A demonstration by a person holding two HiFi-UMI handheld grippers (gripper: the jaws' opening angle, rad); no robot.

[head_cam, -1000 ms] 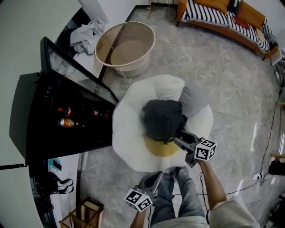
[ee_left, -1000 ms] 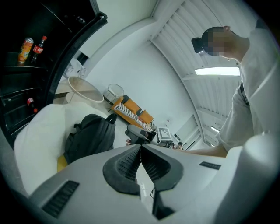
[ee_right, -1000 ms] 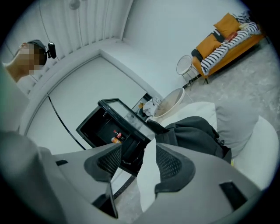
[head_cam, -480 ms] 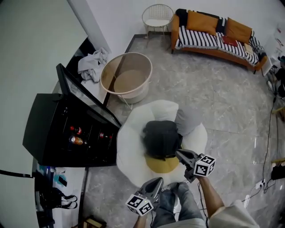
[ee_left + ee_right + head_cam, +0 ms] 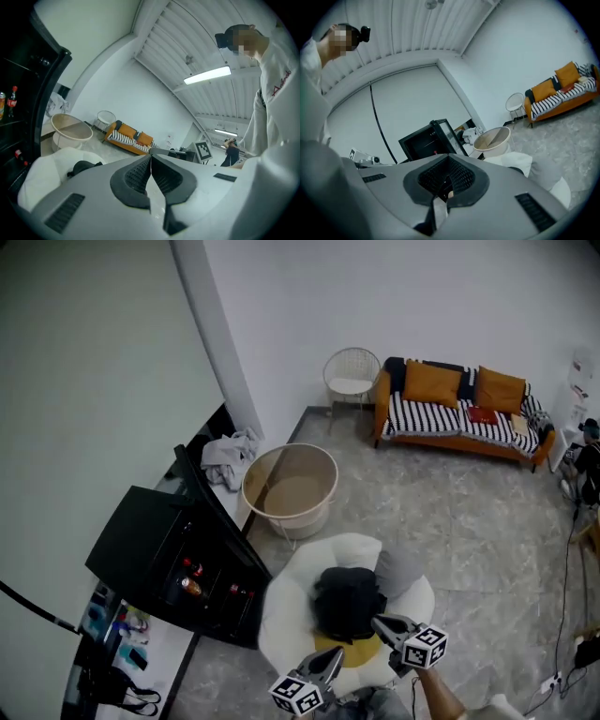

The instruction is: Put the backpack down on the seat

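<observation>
The dark backpack (image 5: 347, 599) lies on the white beanbag seat (image 5: 286, 606), over its yellow patch (image 5: 339, 651). Both grippers hang just in front of the seat, clear of the backpack. My right gripper (image 5: 378, 622) is shut with nothing between its pads, its tips near the backpack's front edge. My left gripper (image 5: 336, 656) is shut and empty too, lower and to the left. The left gripper view shows the shut left gripper (image 5: 151, 157) with the backpack (image 5: 83, 167) on the seat (image 5: 49, 164) beyond. In the right gripper view my right gripper (image 5: 449, 156) points past the seat (image 5: 513, 159).
A black cabinet (image 5: 169, 554) with an open glass door and bottles stands left of the seat. A round cream tub (image 5: 291, 488) is behind it, with clothes (image 5: 230, 451) nearby. A grey cushion (image 5: 398, 568) rests on the seat. A striped sofa (image 5: 459, 413) and a white chair (image 5: 352, 376) stand by the far wall.
The right gripper's jaws have gone from open at the backpack to shut and drawn back. The head view has lifted, showing more of the room. The backpack stays on the seat.
</observation>
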